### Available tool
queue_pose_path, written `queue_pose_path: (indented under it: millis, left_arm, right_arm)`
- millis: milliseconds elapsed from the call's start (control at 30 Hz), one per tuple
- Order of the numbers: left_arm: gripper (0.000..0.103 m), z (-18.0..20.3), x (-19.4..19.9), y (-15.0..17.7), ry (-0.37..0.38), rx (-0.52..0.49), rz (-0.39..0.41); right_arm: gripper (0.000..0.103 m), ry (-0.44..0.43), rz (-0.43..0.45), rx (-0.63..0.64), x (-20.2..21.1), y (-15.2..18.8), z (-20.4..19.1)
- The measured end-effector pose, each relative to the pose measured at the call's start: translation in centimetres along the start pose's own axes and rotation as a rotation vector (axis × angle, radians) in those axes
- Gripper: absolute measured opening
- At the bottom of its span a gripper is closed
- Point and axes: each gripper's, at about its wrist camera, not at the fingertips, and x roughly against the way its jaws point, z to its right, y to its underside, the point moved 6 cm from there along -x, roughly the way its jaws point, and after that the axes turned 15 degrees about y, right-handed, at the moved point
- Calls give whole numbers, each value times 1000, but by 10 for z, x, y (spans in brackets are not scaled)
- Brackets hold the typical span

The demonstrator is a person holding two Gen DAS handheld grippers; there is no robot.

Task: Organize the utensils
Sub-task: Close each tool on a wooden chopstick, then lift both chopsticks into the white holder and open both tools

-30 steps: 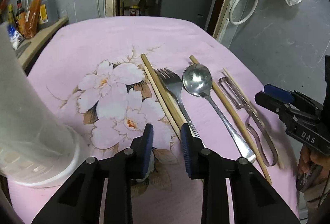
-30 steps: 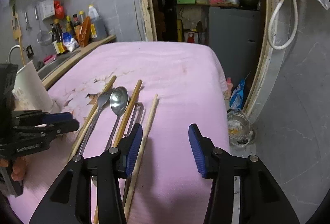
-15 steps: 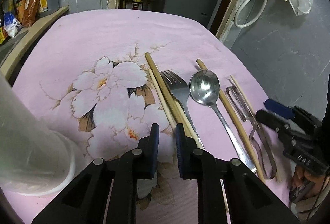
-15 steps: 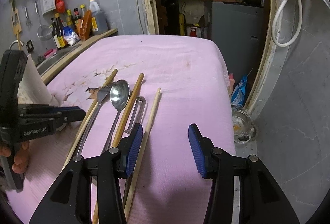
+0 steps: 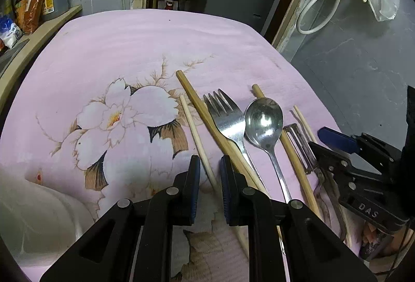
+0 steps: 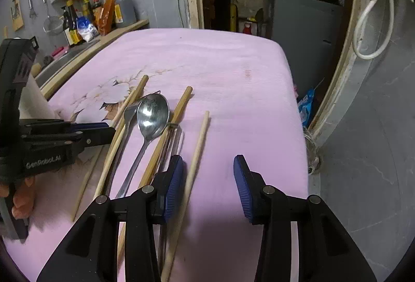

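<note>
The desk [image 5: 135,43] under a pink flowered cloth carries a white container [image 5: 39,217], contents unseen, at its near left. Fork [image 5: 225,118], spoon [image 5: 263,121], peeler [image 5: 301,149] and chopsticks [image 5: 197,103] lie side by side. The left gripper [image 5: 209,173], fingers narrowed by closing, straddles a thin chopstick [image 5: 194,134]; the right gripper [image 6: 207,178], closing, stands wider over the outermost chopstick [image 6: 199,142].

fork [image 5: 225,121]: steel, flat, tines toward table's [image 5: 129,35] far edge
spoon [image 5: 263,122]: steel, bowl up, beside fork
chopsticks [image 5: 205,113]: wooden, parallel alongside
</note>
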Motion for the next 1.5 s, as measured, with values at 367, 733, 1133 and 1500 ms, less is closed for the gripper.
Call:
queue_pose_path:
  millis: [367, 733, 1133, 1500]
  left_arm:
    - [2, -3, 11, 6, 26, 65, 10]
    - [2, 19, 41, 31, 93, 51, 17]
    - [2, 58, 104, 49, 111, -111, 269]
    - [2, 59, 187, 24, 41, -212, 635]
  right_arm:
    - [6, 12, -48, 42, -9, -7, -3]
    - [3, -111, 89, -92, 41, 4, 3]
    - [3, -151, 388, -153, 111, 4, -10]
    - [3, -156, 675, -122, 181, -24, -52]
